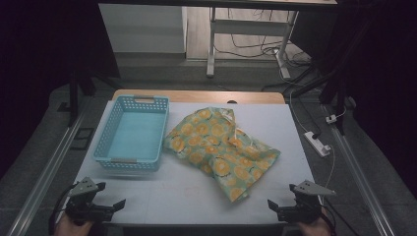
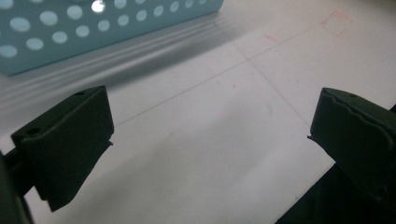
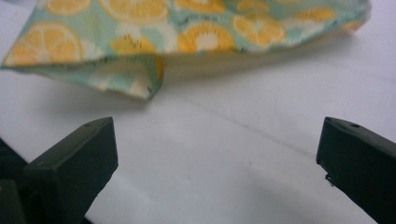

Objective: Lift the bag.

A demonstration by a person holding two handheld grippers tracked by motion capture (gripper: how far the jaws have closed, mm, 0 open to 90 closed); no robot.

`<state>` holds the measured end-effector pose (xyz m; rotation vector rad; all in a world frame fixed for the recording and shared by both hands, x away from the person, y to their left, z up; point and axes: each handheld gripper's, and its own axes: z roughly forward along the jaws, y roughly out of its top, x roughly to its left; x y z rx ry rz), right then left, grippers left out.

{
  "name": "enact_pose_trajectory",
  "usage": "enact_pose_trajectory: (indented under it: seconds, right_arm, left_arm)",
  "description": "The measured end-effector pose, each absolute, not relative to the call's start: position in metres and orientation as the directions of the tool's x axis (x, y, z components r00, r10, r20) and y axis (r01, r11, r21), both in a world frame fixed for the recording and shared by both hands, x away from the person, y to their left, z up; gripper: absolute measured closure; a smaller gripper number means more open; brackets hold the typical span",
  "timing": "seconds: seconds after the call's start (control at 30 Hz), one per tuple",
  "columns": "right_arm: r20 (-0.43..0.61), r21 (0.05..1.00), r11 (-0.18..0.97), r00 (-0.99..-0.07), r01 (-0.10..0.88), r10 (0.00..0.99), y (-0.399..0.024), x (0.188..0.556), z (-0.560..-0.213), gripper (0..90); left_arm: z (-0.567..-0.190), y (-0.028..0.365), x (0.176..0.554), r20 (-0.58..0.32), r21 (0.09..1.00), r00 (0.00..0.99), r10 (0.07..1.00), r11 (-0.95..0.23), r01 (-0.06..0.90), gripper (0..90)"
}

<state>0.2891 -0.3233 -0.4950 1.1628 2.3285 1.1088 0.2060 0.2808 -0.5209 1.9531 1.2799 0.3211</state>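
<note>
The right gripper (image 1: 282,209) sat at the near right corner of the counter (image 1: 187,191), its jaws spread wide and holding nothing; in the right gripper view the two black jaws stood far apart with bare white counter between them. From that gripper the citrus-print garment (image 1: 221,150) lay toward about eleven o'clock, and its nearest corner came down close to the gripper but did not touch it. That same corner showed in the right gripper view (image 3: 140,86) as a folded-under flap just ahead of the jaws, slightly toward ten o'clock.

The garment's long axis ran slantwise, from about ten o'clock near the basket's right wall down toward four o'clock at the near right, so its lower end pointed almost straight at the right gripper.

The left gripper (image 1: 105,206) rested at the near left corner, jaws likewise spread and empty. Ahead of it, at about twelve o'clock, stood the light-blue perforated basket (image 1: 105,142), empty; its pierced wall showed in the left gripper view (image 2: 70,32). The garment lay well off toward two o'clock from this gripper.

Judged from this layout, the right gripper was clearly the nearer one to reach the cloth's corner, and the basket lay to the garment's nine o'clock side, just beside it.
</note>
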Motion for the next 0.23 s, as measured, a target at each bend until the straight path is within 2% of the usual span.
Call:
enact_pose_trajectory:
  seconds: [0.23]
  right_arm:
    - [0.066,0.741,0.374,-0.616,0.557,0.785,-0.3249,0.2890,-0.4983,0.0]
  left_arm:
    - [-0.5221,0.2820,0.2091,-0.214,0.697,0.454,0.865,-0.191,0.692,0.0]
